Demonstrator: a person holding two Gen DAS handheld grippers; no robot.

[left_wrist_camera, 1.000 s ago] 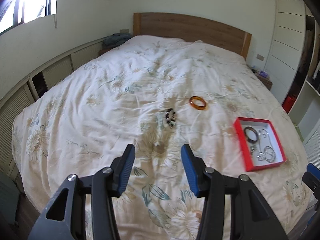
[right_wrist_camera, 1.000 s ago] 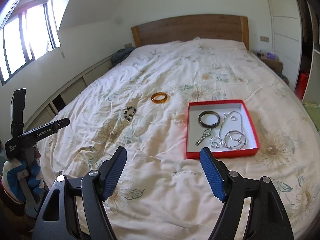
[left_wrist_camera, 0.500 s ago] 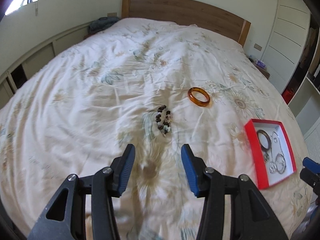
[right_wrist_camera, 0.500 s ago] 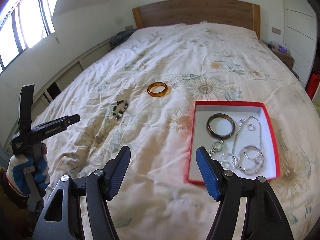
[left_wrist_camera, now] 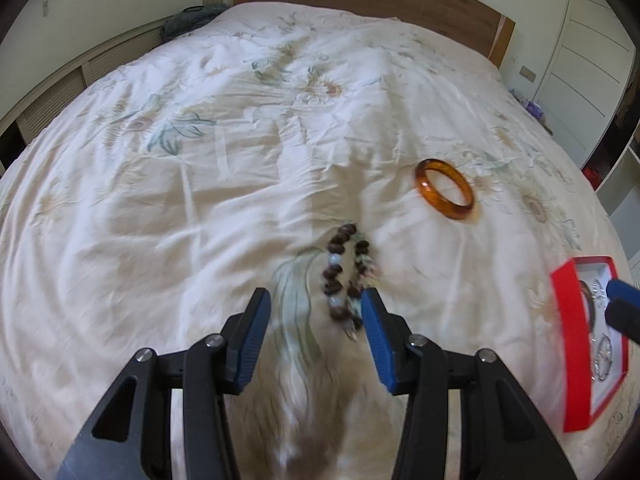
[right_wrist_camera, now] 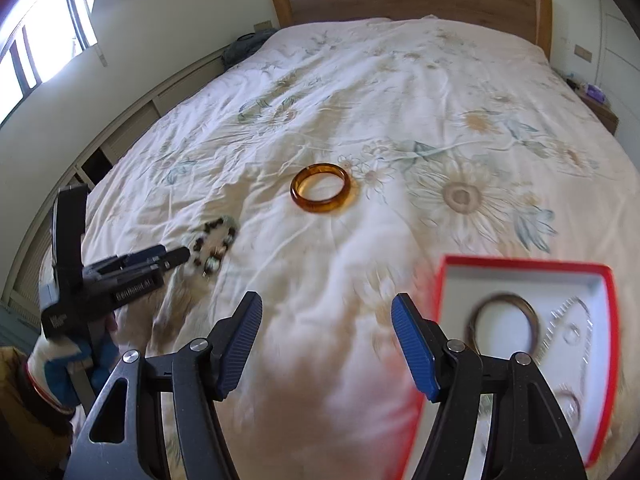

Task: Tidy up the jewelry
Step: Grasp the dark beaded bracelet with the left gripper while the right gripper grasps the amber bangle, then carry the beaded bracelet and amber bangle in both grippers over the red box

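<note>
Bed [left_wrist_camera: 160, 200] with floral duvet filled both views. Compared with a second ago both grippers had dropped lower and closer to the duvet, so the jewelry looked much bigger; the approach was nearly done and no item had been picked yet. Far left in the right wrist view, a gloved hand [right_wrist_camera: 60, 364] carried the left gripper [left_wrist_camera: 316, 312], jaws spread with nothing pinched and closing a little. Beaded bracelet [left_wrist_camera: 348, 276] lay flat on the duvet just ahead of that gripper, partly between the fingertips and nearer the right-side pad, which it seemed to reach; contact could not be told because of blur. Its loop was squashed into an oval, long axis running away from the camera toward the headboard, tilted slightly. Likely the next grab target. Amber bangle [left_wrist_camera: 444, 194] lay flat further right, well apart from the beads, opening facing up, no real long axis. Right gripper [right_wrist_camera: 328, 344] hung over bare duvet, jaws spread, empty. Red box [right_wrist_camera: 520, 352] sat just beside it on the right, open, already holding a dark bangle [right_wrist_camera: 506, 322] and silver chains; blurred.
</note>
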